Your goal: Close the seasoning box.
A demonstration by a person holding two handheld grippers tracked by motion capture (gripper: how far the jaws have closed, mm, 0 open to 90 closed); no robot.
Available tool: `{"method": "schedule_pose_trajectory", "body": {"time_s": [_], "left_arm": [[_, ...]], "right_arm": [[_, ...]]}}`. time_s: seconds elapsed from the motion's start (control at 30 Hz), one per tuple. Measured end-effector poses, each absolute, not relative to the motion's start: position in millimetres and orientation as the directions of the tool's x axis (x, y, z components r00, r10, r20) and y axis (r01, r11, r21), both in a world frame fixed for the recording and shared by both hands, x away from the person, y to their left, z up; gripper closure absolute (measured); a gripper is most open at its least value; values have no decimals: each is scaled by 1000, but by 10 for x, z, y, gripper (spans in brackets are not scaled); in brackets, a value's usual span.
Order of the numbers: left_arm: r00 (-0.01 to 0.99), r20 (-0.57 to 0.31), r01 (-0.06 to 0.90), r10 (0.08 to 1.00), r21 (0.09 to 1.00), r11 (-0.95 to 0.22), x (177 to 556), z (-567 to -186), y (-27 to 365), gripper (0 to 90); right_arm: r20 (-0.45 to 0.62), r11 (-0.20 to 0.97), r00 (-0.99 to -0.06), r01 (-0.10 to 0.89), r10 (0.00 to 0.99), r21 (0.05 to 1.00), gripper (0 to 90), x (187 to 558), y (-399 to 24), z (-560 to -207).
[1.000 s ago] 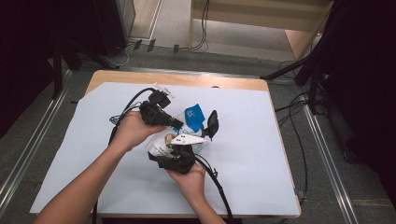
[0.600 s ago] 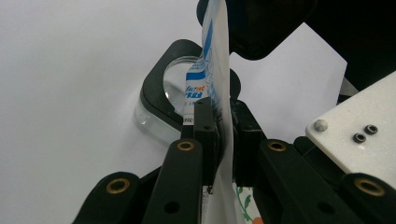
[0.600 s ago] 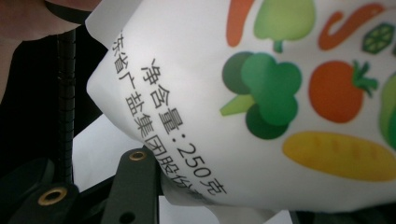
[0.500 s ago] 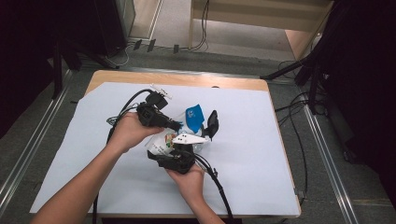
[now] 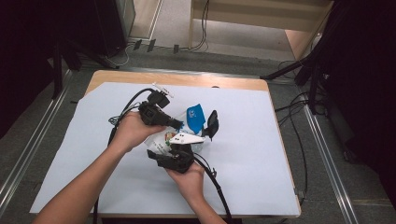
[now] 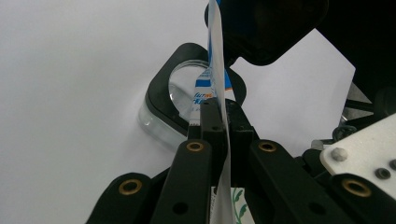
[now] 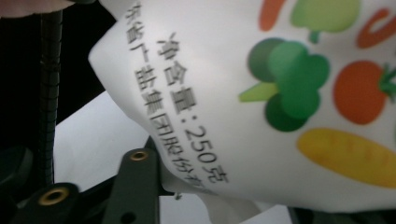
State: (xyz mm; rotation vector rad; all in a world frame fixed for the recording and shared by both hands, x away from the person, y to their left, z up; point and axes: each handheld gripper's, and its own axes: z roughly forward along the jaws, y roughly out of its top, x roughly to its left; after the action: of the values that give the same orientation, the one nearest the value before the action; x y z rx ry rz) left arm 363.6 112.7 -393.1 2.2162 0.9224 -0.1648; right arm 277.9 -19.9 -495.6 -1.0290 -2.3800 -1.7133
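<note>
I keep the left gripper (image 5: 175, 123) clamped on the packet's (image 5: 195, 117) thin top edge, mid-desk. My right gripper (image 5: 205, 133) has been closing around the packet's body, with bare desk (image 5: 247, 154) all around.

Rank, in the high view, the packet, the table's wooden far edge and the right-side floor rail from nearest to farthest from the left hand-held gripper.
1. packet: pinched in the left hand-held gripper itself.
2. wooden far edge: beyond it, up the picture.
3. floor rail: off the table, far right.
</note>
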Motion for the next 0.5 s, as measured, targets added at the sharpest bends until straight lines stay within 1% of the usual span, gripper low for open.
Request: {"method": "schedule_pose_trajectory", "body": {"time_s": [0.17, 0.37, 0.5], "left_arm": [[739, -370, 657, 563, 578, -483, 3638, -3927, 1128, 893], [743, -373, 654, 555, 581, -484, 3624, -3917, 1144, 856], [744, -364, 652, 560, 581, -487, 3621, -3913, 1148, 874]], "right_arm": [[423, 141, -769, 543, 479, 828, 627, 2784, -213, -4952], [465, 93, -756, 563, 460, 821, 633, 2789, -218, -4952], [475, 87, -756, 567, 450, 819, 632, 2790, -220, -4946]]}}
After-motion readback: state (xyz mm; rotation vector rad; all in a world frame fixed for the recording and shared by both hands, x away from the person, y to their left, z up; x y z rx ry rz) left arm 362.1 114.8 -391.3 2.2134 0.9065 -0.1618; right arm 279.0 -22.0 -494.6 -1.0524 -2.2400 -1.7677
